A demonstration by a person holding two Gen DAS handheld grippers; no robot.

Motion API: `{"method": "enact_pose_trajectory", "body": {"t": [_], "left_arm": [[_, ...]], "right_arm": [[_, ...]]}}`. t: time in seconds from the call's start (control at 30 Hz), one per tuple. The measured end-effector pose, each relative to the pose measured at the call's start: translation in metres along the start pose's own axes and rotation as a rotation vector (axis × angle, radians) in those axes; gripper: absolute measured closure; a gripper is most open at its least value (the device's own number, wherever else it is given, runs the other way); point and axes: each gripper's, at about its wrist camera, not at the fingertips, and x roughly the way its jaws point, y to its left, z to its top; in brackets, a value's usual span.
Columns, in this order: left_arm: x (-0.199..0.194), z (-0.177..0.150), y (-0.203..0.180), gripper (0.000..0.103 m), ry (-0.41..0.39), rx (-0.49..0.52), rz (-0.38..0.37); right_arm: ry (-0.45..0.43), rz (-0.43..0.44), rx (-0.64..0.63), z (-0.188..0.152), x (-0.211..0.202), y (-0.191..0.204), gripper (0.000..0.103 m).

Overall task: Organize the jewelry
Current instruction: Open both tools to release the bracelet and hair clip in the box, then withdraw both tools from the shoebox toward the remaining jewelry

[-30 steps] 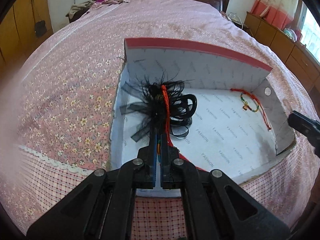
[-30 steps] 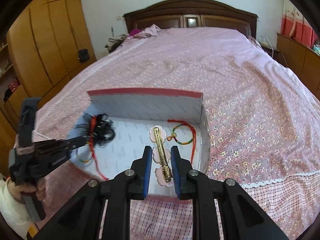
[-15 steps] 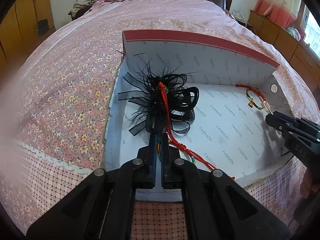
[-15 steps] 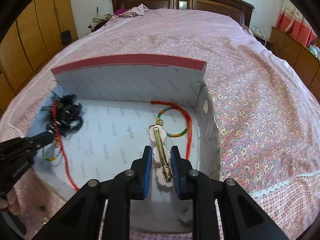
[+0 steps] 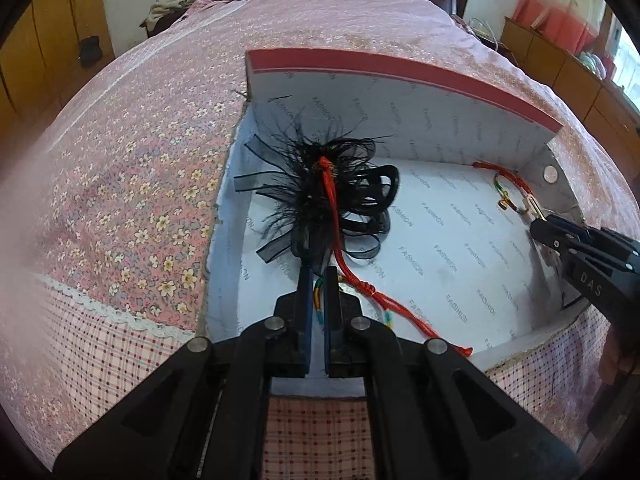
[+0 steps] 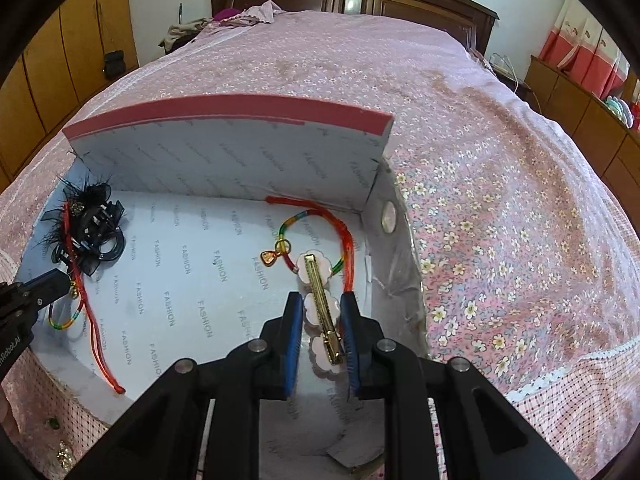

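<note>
My left claw (image 5: 318, 280) is squeezed shut on a thin rainbow cord by the box's (image 6: 224, 112) near left corner, just under the black feather clip (image 5: 320, 200). My right claw (image 6: 320, 304) is part open and grips the pink flower clip (image 6: 320, 312) by the box's right wall, low inside. The clip's tip lies on the red bracelet (image 6: 320, 220). The box lining says "FASHION" all over. The other claw's arm reads "DAS".

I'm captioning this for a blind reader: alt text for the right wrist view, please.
The right gripper holds a gold hair clip with pink flowers over an open box on a pink bed, above a rainbow bracelet.
</note>
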Motion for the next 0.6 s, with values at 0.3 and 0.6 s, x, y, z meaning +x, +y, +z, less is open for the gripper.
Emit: {"method": "enact_pose_trajectory", "body": {"t": [0.3, 0.6], "left_arm": [[-0.014, -0.003, -0.01, 0.069, -0.014, 0.024, 0.004], [-0.044, -0.012, 0.003, 0.069, -0.048, 0.001, -0.013]], "right_arm": [[-0.032, 0.035, 0.008, -0.001, -0.008, 0.001, 0.072], [-0.074, 0.109, 0.058, -0.005, -0.036, -0.001, 0.069]]}}
